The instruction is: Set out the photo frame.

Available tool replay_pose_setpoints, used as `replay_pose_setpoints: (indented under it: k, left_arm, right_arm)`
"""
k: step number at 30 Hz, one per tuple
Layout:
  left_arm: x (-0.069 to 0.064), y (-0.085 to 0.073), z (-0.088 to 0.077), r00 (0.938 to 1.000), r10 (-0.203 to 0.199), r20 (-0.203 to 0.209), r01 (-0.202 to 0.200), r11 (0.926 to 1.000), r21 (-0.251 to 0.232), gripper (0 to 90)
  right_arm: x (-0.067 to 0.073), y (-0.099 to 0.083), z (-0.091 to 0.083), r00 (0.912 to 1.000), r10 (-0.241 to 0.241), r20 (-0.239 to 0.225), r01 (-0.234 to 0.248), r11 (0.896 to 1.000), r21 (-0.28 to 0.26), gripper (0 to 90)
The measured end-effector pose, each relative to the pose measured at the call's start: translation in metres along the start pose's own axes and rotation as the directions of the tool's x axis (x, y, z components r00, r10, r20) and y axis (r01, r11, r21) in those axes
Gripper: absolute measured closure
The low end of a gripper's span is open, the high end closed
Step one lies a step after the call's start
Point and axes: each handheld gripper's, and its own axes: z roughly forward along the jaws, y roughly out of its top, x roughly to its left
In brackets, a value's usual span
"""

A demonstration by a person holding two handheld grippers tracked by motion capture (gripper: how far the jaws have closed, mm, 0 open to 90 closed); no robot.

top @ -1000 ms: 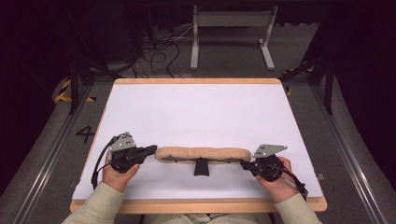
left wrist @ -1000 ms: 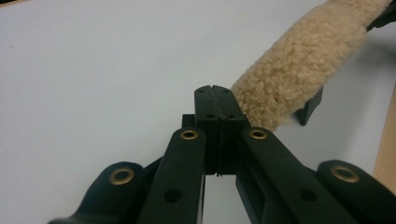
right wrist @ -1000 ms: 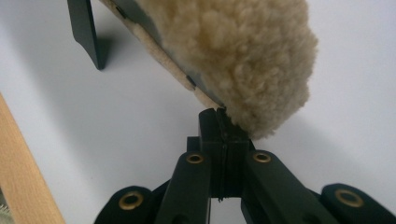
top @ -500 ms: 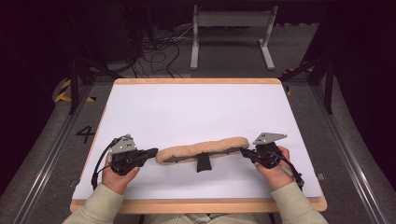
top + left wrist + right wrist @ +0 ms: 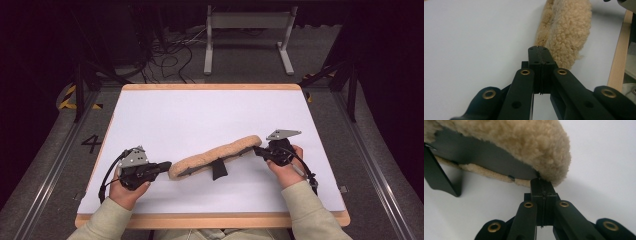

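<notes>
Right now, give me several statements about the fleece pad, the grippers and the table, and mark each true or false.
1. The fleece pad lies on the white table. True.
2. The left gripper has its jaws wide open. False: they are shut together.
3. The right gripper meets the pad's right end. True.
4. The pad is bright blue. False: it is tan.
5. A black strap hangs from the pad. True.

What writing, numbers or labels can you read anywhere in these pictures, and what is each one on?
"4": a dark numeral on the grey floor left of the table, at.
No writing can be read on the fleece pad, the table or either gripper.
</notes>
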Motion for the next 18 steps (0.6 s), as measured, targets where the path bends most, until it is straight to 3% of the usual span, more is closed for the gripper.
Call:
replay_pose_setpoints:
  k: [10, 18]
  left_arm:
    - [-0.003, 0.001, 0.002, 0.9995, 0.021, 0.022, -0.021, 0.9998, 0.006, 90.0]
    - [-0.003, 0.0, 0.0, 0.9996, 0.025, 0.011, -0.025, 0.9997, 0.005, 90.0]
  right_arm:
    - [-0.007, 0.014, 0.017, 0.9991, 0.042, 0.003, -0.042, 0.999, -0.01, 90.0]
    - [-0.007, 0.027, 0.029, 0.9993, 0.025, 0.029, -0.025, 1.0, 0.003, 90.0]
